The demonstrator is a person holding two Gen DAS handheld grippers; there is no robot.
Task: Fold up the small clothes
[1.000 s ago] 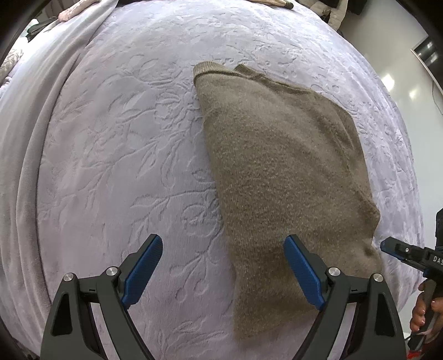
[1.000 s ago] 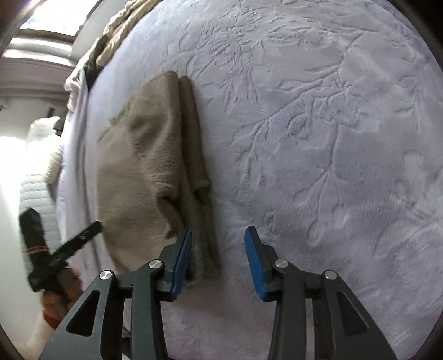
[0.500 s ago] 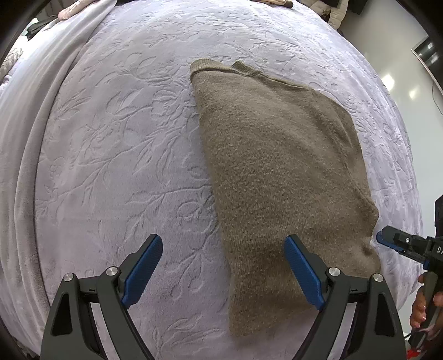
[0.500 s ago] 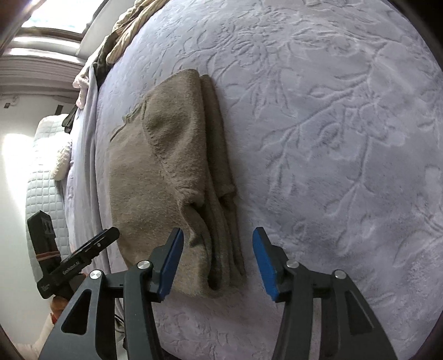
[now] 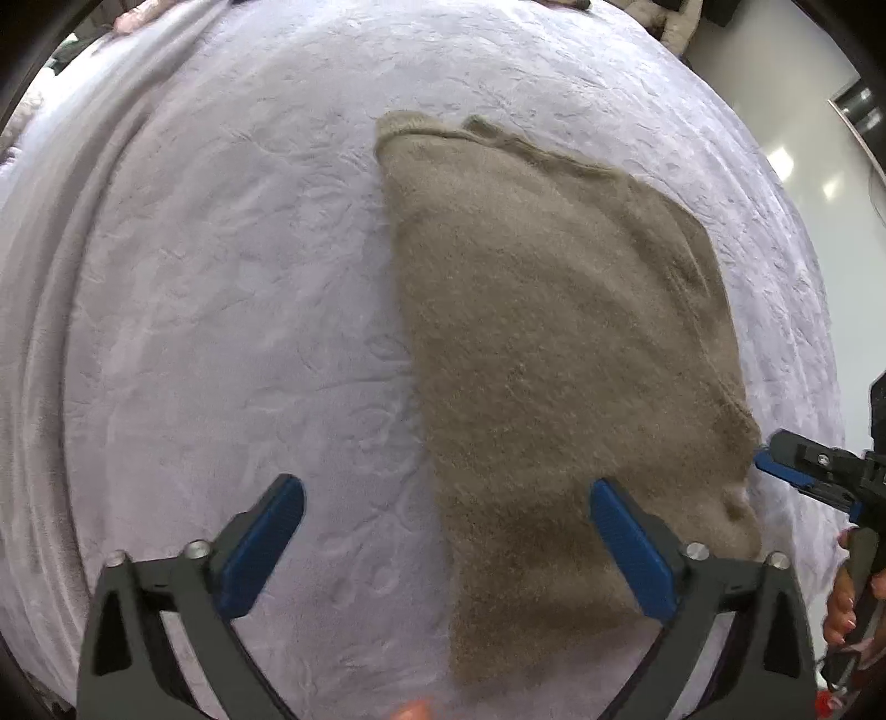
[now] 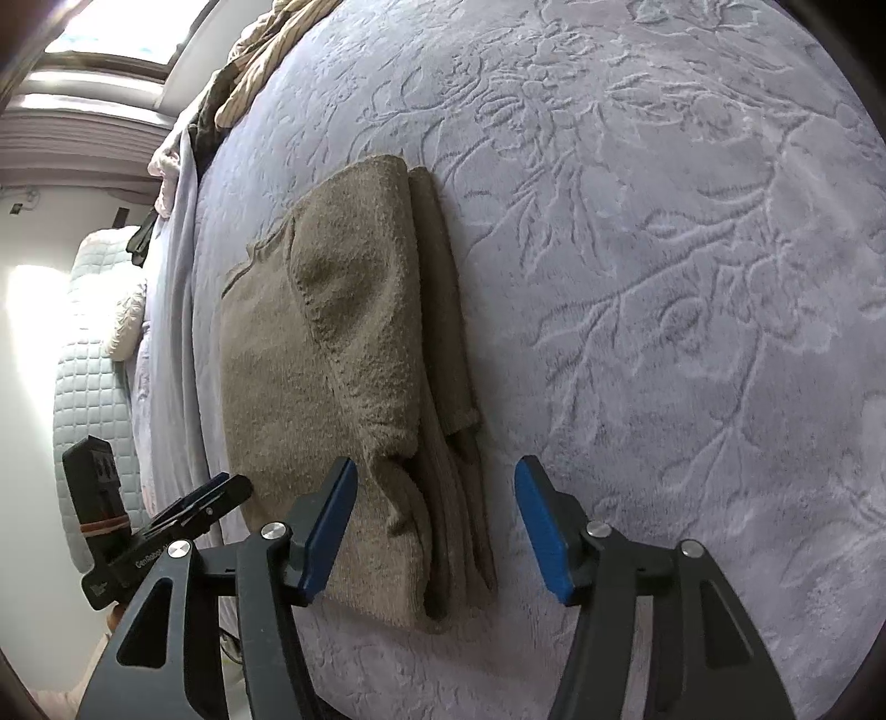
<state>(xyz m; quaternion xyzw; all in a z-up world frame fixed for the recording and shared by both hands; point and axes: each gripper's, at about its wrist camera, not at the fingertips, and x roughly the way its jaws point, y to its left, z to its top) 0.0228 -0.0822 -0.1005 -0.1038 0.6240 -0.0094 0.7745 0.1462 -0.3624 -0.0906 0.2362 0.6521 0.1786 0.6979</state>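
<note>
On the lilac embossed bedspread lies the folded brown sweater — left gripper spread wide above its near edge, gripping nothing — right gripper jaws just been opening, straddling the stacked corner, pads off the knit.

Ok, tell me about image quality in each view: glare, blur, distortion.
Left wrist view: heavy fisheye bulge, slight motion blur on the sweater, glare on the floor at right. Right wrist view: sharper, window blown out at upper left, bedspread pattern crisp.
</note>
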